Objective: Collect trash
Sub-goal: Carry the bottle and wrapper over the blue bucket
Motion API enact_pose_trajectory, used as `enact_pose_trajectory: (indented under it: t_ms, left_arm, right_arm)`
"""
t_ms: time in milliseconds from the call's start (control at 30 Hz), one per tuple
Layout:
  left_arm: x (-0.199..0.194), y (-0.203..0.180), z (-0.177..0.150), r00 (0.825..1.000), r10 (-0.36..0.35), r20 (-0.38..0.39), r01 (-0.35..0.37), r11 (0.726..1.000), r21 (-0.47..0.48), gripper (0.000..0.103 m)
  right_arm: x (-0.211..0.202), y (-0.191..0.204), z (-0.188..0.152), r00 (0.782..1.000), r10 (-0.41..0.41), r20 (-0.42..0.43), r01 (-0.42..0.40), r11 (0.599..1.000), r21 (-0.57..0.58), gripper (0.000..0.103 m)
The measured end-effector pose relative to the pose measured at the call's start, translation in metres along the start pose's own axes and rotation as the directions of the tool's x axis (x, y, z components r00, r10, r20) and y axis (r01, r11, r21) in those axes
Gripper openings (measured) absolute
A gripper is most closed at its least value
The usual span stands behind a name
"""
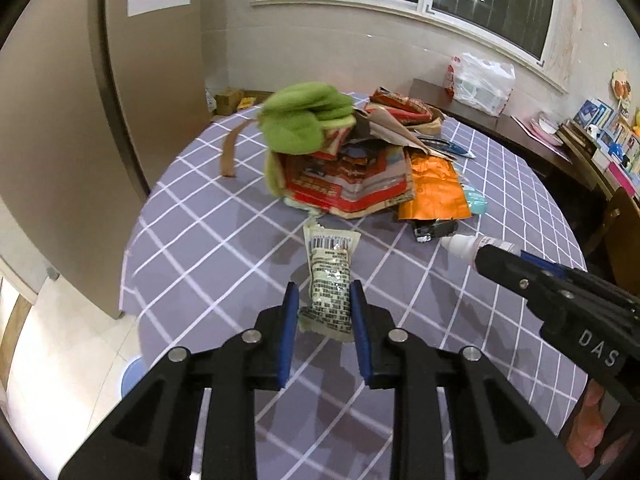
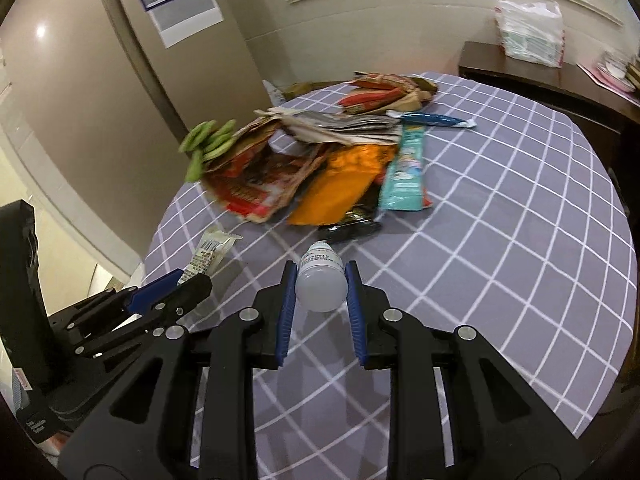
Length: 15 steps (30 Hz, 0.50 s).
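My left gripper is shut on a pale green printed wrapper, held just above the grey checked tablecloth. My right gripper is shut on a small white bottle; the bottle also shows in the left wrist view. Beyond both lies a pile of trash: red printed packaging, an orange foil bag, brown paper, a teal wrapper and a black packet. The left gripper with the wrapper shows at the left of the right wrist view.
A green cloth lies on top of the pile. A brown paper strip stands at the table's far left. A dark sideboard with a white plastic bag stands behind; a fridge is to the left.
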<state>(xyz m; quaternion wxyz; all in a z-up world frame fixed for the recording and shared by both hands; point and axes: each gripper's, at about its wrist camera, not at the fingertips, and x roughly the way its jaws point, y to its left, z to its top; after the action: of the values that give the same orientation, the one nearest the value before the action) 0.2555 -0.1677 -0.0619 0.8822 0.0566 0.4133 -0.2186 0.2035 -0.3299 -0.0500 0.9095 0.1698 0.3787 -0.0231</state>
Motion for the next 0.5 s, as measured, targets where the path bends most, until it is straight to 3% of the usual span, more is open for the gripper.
enact_pose_trajectory:
  t_ms: [500]
  left_arm:
    - [-0.045,0.059,-0.038,0.995,0.09,0.045,-0.083,0.988,-0.13,0.025]
  right_arm:
    - [0.016,0.082,-0.021,0.994,0.089,-0.068,-0.099,0.982,-0.163,0.025]
